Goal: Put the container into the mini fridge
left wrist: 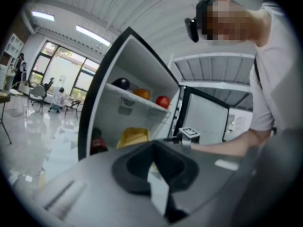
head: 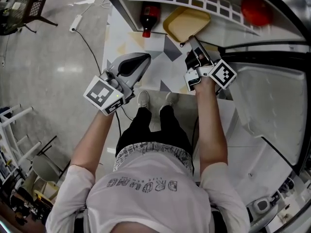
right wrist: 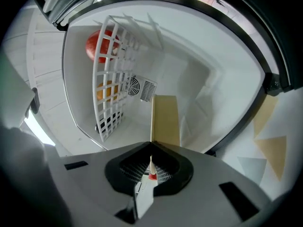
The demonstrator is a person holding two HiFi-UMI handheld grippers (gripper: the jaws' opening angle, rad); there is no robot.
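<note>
**Container pinched by its rim at the fridge mouth**

Clamped by the right gripper (head: 192, 40) at its near rim: the yellow container (head: 187, 22), upper centre of the head view. Reaches away from the jaw tips into the open mini fridge (head: 272, 46). Lies under the white wire shelf (head: 204, 1) and just right of a dark bottle (head: 149, 14) with a red label, close beside it. Cannot tell whether set down on the fridge floor or held off it.

Seen edge-on in the right gripper view, as a thin yellow strip rising from the jaw tips at lower centre toward the white back wall. Jaws closed tight on that edge, no gap showing either side of it. To the left of the strip, the wire shelf again, with a red round fruit (right wrist: 102, 44) behind its bars at upper left and an orange fruit (right wrist: 106, 91) lower down.

Parked at centre left of the head view, below and left of the container: the left gripper (head: 144, 58), outside the fridge over the pale floor (head: 58, 57), apart from the container and from the other tool. Jaws together in its own view, with nothing between them. Past them in that view, the fridge interior with the container low down, and the right gripper's marker cube (left wrist: 190, 133) just right of it.

Swung wide at the right side of the head view: the fridge door (head: 262, 106).
</note>
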